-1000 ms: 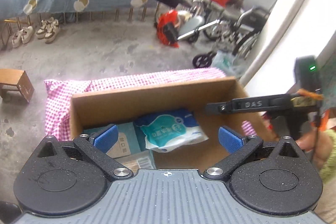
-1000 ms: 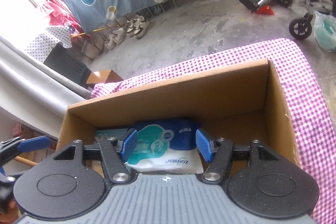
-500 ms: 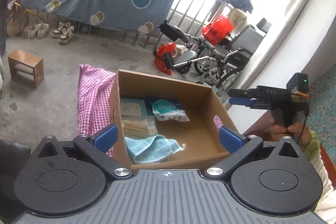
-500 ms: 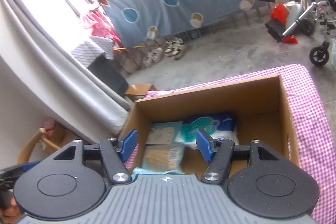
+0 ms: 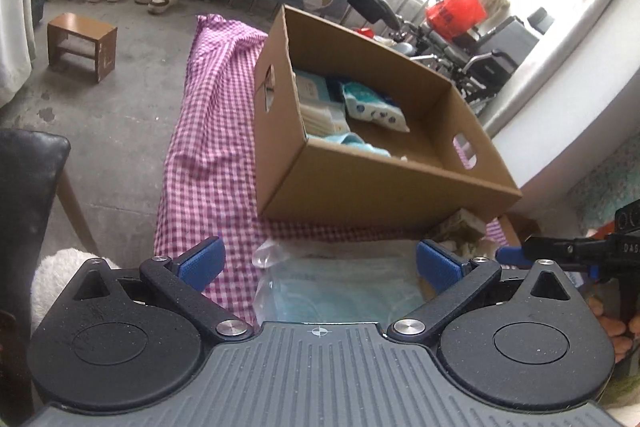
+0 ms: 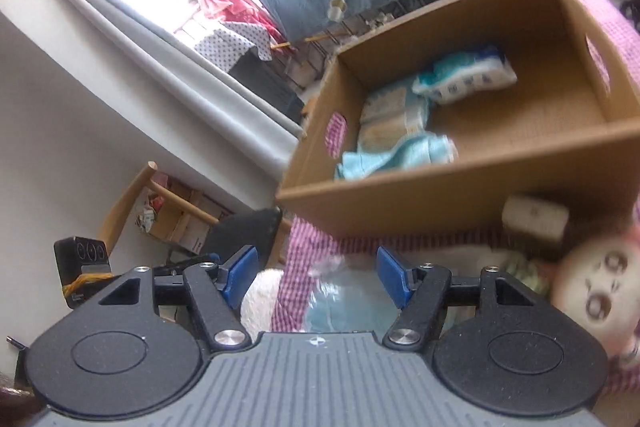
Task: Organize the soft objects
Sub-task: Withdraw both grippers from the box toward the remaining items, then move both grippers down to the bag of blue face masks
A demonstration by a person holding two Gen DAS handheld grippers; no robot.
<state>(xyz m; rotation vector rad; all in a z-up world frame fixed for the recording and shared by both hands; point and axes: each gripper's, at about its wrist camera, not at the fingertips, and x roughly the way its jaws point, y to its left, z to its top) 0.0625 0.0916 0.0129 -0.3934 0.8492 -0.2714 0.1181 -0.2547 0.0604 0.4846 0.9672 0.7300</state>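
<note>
An open cardboard box (image 5: 360,183) (image 6: 460,199) stands on a pink checked cloth (image 5: 208,147). In it lie a blue-and-white wipes pack (image 5: 372,105) (image 6: 464,75), flat packets and a light blue towel (image 6: 396,155). A clear bag of blue cloth (image 5: 340,291) (image 6: 344,303) lies in front of the box. My left gripper (image 5: 320,263) is open just above that bag. My right gripper (image 6: 316,277) is open over the same bag. A white-faced plush doll (image 6: 600,291) lies at the right in the right wrist view.
A beige roll-like item (image 6: 536,217) leans on the box's front. A white fluffy thing (image 5: 60,275) sits at the cloth's left edge by a black chair (image 5: 24,187). A wooden stool (image 5: 80,43), shoes and wheelchairs stand on the floor beyond.
Both grippers have pulled back from over the box, down toward the near side of the cloth. The clear bag and the doll have come into view. Both stayed open.
</note>
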